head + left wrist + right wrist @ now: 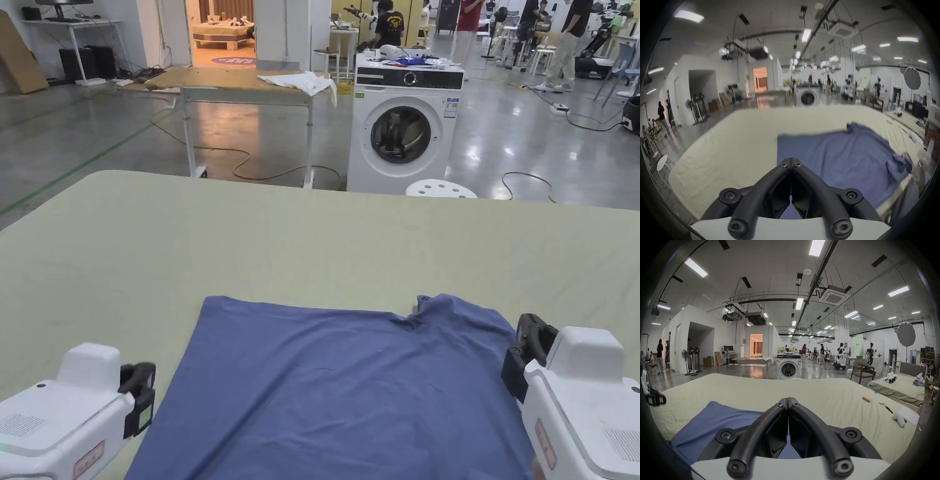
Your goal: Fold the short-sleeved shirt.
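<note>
Blue short-sleeved shirt: lies spread on the pale green bed sheet, near the front edge, with its collar toward the far right. Some fabric is bunched at its right side in the left gripper view.

Left gripper: jaws together, tips meeting, nothing between them; held above the shirt's left edge.

Right gripper: jaws together, empty; held over the shirt's right edge.

Background: a white washing machine stands beyond the bed, with a white stool in front of it
</note>
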### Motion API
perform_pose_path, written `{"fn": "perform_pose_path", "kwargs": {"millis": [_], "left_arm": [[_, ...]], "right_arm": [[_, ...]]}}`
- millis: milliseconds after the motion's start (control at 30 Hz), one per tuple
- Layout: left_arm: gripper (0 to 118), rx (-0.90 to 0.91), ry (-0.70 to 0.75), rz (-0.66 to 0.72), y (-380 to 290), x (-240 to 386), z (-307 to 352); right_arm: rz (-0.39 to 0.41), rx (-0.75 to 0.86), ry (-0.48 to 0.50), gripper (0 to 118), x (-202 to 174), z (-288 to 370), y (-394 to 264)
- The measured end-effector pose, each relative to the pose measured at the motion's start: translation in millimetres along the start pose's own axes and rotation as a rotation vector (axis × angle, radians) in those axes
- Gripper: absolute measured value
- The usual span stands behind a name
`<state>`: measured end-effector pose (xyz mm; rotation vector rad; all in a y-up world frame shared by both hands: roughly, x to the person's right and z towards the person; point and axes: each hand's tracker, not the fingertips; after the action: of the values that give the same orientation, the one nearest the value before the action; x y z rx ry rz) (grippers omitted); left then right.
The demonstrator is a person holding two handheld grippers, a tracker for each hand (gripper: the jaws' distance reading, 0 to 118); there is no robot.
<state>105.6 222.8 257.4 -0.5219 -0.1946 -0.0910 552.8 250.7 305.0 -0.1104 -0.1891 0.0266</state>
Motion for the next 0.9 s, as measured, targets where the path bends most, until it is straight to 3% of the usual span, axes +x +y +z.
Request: {"fn": "perform_pose_path", "kwargs": {"millis": [100,167,300,333,467,733,800,900], "left_arm": [[0,-0.166,-0.031,0.031,-26.2,-19.1,-5.5],[8,-0.264,-0.044,0.09,-42.7,-31.0,-12.0],[65,-0.396,0.033,0.221,-73.8,-47.9,-27.7],[70,-0.409,0.051,0.247,-80.9,-50.9,-31.2],[71,-0.495,0.037,0.262,-95.0,-47.5,-37.9],[72,-0.499,0.101,0.079,-101.5,-15.6,-36.4],[62,-0.504,0.105,0.061,-99.6,-10.4,-38.0],[31,-0.503,0.072,0.034,-98.0,-1.9,-36.0]], "right_arm": [[-0.001,-0.023,0.013,0,1.2,0.9,-4.6],[0.013,-0.039,0.013,0,0.3,1.0,-9.2],[0.016,-0.079,0.026,0,-0.9,-0.5,-20.0],[0.018,-0.087,0.028,0,-1.3,-1.0,-22.9],[0.03,-0.122,0.037,0,-2.0,-1.7,-30.7],[0.049,-0.168,0.038,0,0.6,1.3,-42.0],[0.053,-0.178,0.036,0,1.6,3.3,-44.8],[0.052,-0.207,0.031,0,7.1,6.0,-49.3]]}}
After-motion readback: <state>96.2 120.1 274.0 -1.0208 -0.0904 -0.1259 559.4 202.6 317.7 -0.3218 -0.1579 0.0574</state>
